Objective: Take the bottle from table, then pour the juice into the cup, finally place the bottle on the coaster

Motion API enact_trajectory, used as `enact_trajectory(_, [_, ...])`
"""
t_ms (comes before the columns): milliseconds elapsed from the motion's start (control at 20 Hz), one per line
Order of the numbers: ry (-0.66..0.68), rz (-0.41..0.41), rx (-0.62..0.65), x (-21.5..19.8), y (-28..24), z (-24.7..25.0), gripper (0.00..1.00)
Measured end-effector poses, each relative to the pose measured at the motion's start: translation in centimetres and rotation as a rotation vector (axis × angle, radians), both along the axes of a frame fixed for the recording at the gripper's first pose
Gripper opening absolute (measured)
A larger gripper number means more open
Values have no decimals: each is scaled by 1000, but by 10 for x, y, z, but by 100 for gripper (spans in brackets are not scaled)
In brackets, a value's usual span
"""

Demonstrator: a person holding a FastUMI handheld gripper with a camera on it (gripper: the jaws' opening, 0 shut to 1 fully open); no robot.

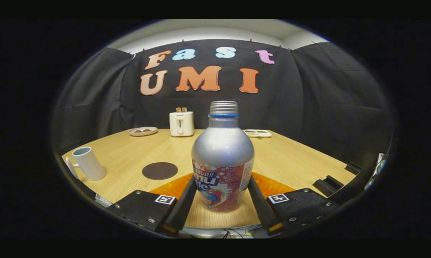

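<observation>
Silver bottle (222,161) stands upright between my gripper (222,200) fingers, both touching its sides; cup (88,163) and coaster (159,170) sit left, toaster (181,123) beyond.

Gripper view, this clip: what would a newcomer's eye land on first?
First the upright silver metal bottle with a red printed label, uncapped, standing between the black fingers of the gripper, whose jaws flank it closely; contact is unclear. Beyond them to the left lie a round dark brown coaster and a white cup on the pale wooden table.
</observation>
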State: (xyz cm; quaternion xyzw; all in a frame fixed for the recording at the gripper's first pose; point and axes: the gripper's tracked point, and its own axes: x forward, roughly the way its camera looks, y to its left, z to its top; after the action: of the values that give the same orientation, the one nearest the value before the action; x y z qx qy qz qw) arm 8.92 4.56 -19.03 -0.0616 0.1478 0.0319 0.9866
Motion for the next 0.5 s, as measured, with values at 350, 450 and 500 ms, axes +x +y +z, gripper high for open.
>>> enact_trajectory(350, [-49, 43, -84, 5, 20, 32, 79])
enact_trajectory(450, [-54, 62, -136, 3, 29, 36, 79])
enact_trajectory(500, [-53, 78, -162, 2, 35, 36, 79])
